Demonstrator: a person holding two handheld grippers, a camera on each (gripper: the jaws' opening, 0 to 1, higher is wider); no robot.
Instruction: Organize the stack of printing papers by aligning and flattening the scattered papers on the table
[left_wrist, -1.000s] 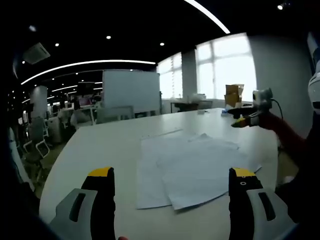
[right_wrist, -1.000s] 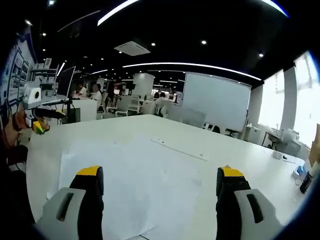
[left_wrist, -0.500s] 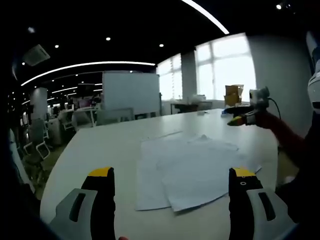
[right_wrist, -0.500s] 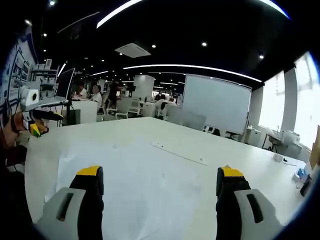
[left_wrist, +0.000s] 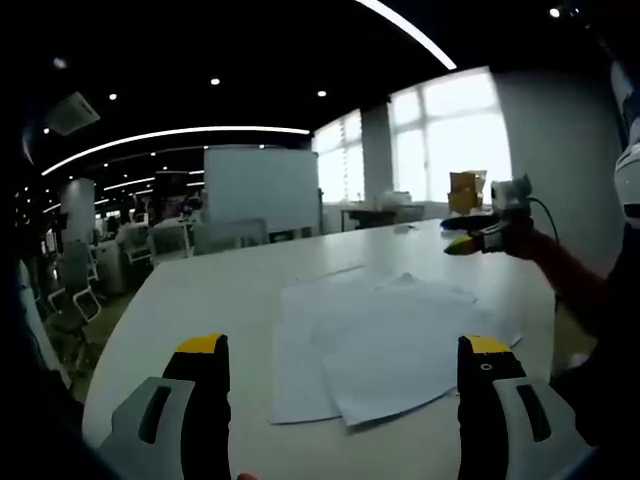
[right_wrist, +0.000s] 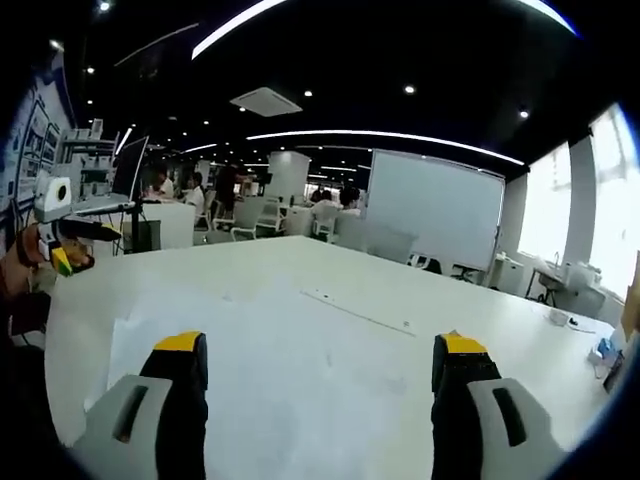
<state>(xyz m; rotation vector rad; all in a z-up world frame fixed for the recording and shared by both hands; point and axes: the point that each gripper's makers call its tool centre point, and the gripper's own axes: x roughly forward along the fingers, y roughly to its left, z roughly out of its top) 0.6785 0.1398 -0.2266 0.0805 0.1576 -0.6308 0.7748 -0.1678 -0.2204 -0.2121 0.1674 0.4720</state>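
Both tools ride with their jaws spread wide and nothing between them. On my left gripper view, the left tool with its black, yellow-tipped jaws hangs above the near edge of the large white worktop, clear of the surface as far as I can tell. Ahead of it lie the loose white printing papers, overlapping at skewed angles, corners sticking out, one sheet humped slightly near the far side. At the right of that view I see the right tool held in a hand above the far right part of the worktop, well apart from the sheets.

On my right gripper view, the right tool hovers over the pale spread of papers, touching none. The left tool shows at the far left.
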